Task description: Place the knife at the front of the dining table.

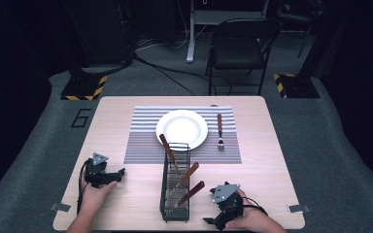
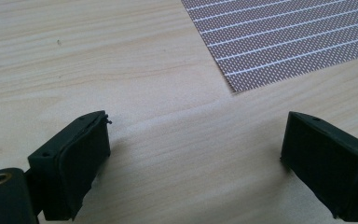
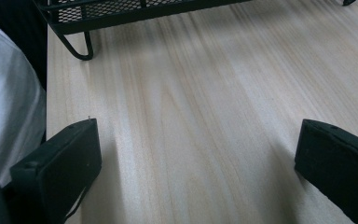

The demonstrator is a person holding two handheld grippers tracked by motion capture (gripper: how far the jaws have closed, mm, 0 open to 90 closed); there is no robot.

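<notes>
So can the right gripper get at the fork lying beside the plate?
Probably yes: the right gripper is open, and bare table lies between it and the fork; the rack stands off to its left.

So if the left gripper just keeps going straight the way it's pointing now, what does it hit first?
Probably the striped placemat. The left gripper sits open over bare table, and the left gripper view shows the mat's near corner ahead and to one side. Dead centre may stay bare wood for a while; depth is unclear.
</notes>
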